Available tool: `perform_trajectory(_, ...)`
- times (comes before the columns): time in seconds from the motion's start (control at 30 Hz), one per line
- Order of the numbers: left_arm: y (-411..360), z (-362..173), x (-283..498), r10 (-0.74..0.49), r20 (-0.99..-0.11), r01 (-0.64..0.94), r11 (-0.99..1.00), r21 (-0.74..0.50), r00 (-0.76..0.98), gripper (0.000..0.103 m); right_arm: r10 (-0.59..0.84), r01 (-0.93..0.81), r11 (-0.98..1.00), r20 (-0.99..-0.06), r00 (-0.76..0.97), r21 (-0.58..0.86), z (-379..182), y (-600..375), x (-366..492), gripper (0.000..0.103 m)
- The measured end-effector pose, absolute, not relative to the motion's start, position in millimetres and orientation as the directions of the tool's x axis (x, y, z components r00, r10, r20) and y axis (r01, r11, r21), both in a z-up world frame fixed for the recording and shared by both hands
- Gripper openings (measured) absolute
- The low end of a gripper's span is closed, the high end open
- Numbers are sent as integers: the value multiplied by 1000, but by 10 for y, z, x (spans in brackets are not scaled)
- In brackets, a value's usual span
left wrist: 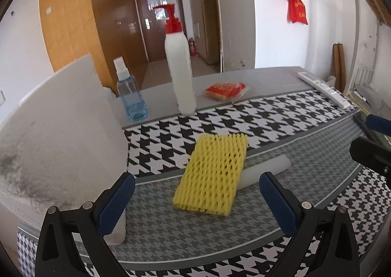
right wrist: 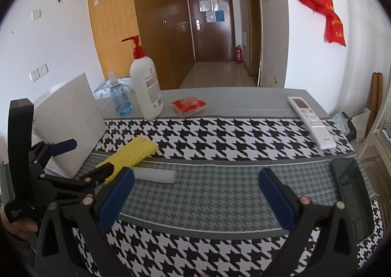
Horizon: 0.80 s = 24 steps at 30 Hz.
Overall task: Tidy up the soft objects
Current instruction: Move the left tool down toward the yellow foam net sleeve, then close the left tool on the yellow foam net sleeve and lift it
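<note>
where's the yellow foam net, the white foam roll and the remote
yellow foam net [left wrist: 211, 174], left wrist view, middle of its mesh face
white foam roll [right wrist: 156, 175], right wrist view, mid-length of its side
remote [right wrist: 310, 121], right wrist view, its button area

We see a pump bottle [right wrist: 146, 86] on the desk [right wrist: 244, 101], a spray bottle [right wrist: 119, 98] just beside it, then a red packet [right wrist: 188, 105], remote [right wrist: 310, 121] and phone [right wrist: 354, 198].

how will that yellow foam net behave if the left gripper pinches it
The yellow foam net looks like open-mesh foam, so it will likely squash between the pads and weigh little. It lies propped on the white foam tube, so lifting it may nudge that tube, which could roll. Its limp sheet shape probably droops when held by one edge.
</note>
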State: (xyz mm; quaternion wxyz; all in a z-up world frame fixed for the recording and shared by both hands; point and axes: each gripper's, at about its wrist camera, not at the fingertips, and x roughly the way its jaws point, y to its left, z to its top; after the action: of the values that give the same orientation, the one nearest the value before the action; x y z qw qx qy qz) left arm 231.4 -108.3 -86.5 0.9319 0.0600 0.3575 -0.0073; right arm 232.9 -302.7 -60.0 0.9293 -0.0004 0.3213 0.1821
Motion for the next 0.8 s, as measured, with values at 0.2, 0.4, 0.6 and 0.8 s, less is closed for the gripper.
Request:
perform_trajectory(0.2,-1082,-998,2378,8,-719,78,993,86,695,88,344,-352,929,-609,715,111,-619,-2953,2359,103)
perform_trajectory(0.4,-1048,-1086,2422,-13,-748,86,994,60,663,75,346,-365,925,-626,699,104,-665,-2888,2406,103)
perform_trajectory(0.6,-999,-1157,2468,-45,-777,95,995,20,628,61,377,-427,900,-650,660,89,-725,-2743,2458,103)
perform_trajectory(0.8,-958,-1179,2475,-59,-779,101,995,6,624,51,404,-525,851,-680,612,33,-782,-2548,2481,103)
